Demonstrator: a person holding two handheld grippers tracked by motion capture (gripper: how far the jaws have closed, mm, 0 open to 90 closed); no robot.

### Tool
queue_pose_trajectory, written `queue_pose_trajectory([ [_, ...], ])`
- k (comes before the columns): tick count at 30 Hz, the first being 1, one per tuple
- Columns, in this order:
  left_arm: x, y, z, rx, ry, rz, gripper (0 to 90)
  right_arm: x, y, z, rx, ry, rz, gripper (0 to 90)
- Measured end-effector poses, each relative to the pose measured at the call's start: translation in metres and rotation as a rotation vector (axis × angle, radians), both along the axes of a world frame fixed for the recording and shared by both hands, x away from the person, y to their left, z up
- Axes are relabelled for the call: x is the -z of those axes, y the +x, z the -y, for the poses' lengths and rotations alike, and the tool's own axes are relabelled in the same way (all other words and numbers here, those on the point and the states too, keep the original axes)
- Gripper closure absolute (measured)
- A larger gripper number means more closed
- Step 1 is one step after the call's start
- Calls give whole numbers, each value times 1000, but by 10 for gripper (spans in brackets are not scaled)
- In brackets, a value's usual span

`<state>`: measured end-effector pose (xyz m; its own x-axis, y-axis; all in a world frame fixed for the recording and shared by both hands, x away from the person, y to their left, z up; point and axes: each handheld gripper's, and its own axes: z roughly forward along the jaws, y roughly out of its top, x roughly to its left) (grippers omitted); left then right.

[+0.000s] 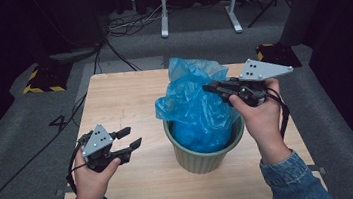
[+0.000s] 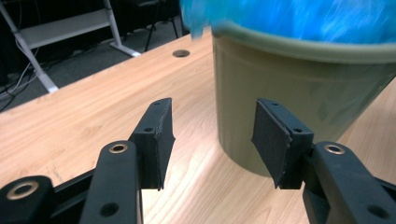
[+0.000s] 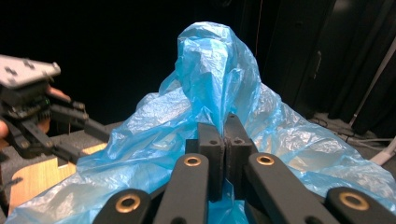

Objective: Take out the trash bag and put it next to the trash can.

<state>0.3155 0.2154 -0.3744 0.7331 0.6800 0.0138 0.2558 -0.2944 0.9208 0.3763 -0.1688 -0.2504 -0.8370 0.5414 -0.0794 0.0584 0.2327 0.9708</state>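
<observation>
A thin, crinkled blue plastic bag [image 1: 196, 105] sits inside a round pale green plastic bin [image 1: 206, 157] that stands on a light wooden table [image 1: 129, 97], right of its centre; much of the bag billows up above the rim. The right gripper [image 1: 209, 87], held level above the bin, has its jaws pressed together on a fold of the bag's upper edge, as the right gripper view shows, with film bunched between the pads. The left gripper [image 1: 132, 137] hovers low over the table left of the bin, apart from it, its jaws about half parted with nothing between them; in the left gripper view they point at the bin's wall. To do this well, it seems wise to take the loose film on the near-left side with the free gripper, pinch only plastic, and spread the edge outward over the rim without tugging, since the film could tear or the light bin could tip or slide. Nothing else lies on the table. Beyond it, on grey floor, are black cables [image 1: 108, 47] and a white metal frame [image 1: 198, 1], none in the way.
</observation>
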Motion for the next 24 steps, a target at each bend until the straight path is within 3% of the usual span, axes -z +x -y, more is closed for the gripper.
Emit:
queue_pose_trajectory([
  [6, 10, 2, -6, -13, 11, -21, 482, -15, 2, 5, -15, 29, 34, 889],
  [24, 26, 3, -22, -41, 34, -65, 456, -70, 1, 23, -9, 40, 122, 888],
])
